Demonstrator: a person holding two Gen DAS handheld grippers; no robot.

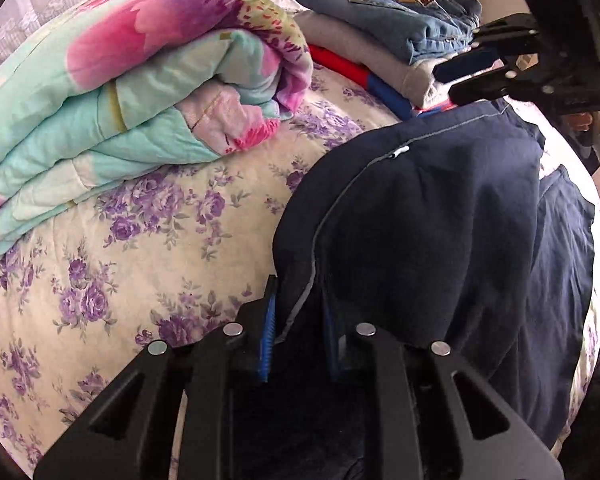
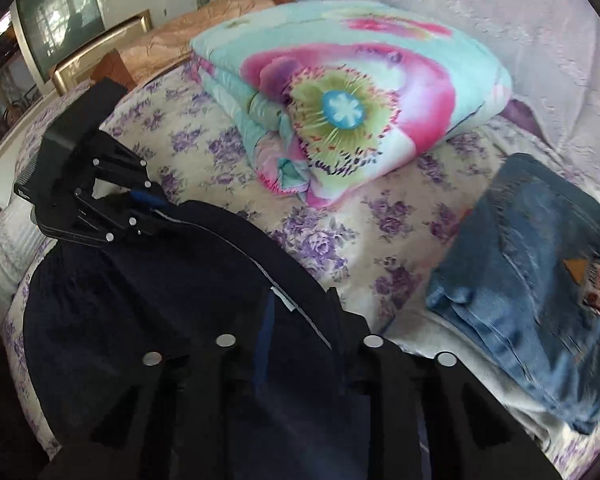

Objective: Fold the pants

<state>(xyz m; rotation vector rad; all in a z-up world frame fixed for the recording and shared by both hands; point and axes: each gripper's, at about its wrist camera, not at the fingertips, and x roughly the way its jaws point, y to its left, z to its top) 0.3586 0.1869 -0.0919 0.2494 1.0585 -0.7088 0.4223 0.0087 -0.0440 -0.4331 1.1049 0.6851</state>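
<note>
Holding the navy pants (image 1: 440, 208) up by one hemmed edge, you have both grippers clamped along the same line. The left gripper (image 1: 296, 320) has its jaws pressed nearly together with the grey-stitched hem pinched between the blue pads (image 1: 269, 332). From that pinch the hem runs up and away to the right, toward the right gripper (image 1: 466, 76), which sits at the far end of the same edge, close to the stack of folded clothes (image 1: 380, 52) topped by blue jeans (image 1: 384, 8).

In the right wrist view, the right gripper (image 2: 296, 320) also has dark fabric bunched between its jaws; they look narrowed onto it, but the cloth hides the pads, so judge it as a pinch, not a certainty. The left gripper (image 2: 148, 204) shows at upper left, hem (image 2: 236, 248) stretched straight between the two.

So the long axis of the held edge runs gripper to gripper, roughly taut. The rest of the pants hangs and drapes below that line onto the floral bedsheet (image 1: 120, 260), toward your side. The folded flowered quilt (image 1: 140, 92) lies beyond, apart from the pants.

Neither hand is nearer: both are already on the garment. The next move likely turns on carrying this edge together over the draped part, keeping the hem straight.
</note>
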